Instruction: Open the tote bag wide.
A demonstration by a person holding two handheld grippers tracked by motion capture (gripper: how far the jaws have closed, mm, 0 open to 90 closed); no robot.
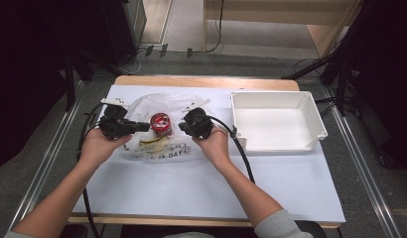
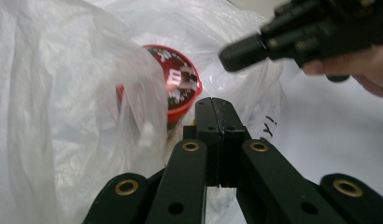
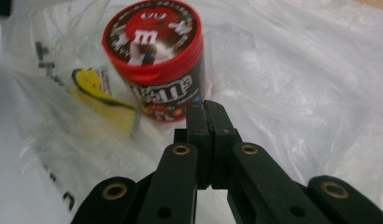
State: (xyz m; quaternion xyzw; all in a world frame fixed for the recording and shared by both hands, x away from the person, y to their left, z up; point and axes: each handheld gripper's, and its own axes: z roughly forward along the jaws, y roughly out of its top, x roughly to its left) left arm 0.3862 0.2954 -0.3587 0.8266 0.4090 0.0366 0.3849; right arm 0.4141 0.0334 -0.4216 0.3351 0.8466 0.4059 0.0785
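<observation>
A red-lidded candy tub point(image 1: 160, 124) was found standing upright inside a clear plastic bag point(image 1: 189, 105), which lay on the white table sheet point(image 1: 201, 178). A yellow item point(image 3: 105, 105), too blurred to identify and possibly a sponge, lay in the bag just beside the tub. The left gripper point(image 1: 144, 127) was positioned just to the left of the tub, with its jaws clenched together; in the left gripper view, bag film was bunched beside the jaws, and whether any film was pinched could not be determined. The right gripper point(image 1: 181, 127) was positioned just to the right of the tub, jaws likewise pressed together with nothing visible between them. A white tray point(image 1: 315, 116) stood apart at the right of the table.
</observation>
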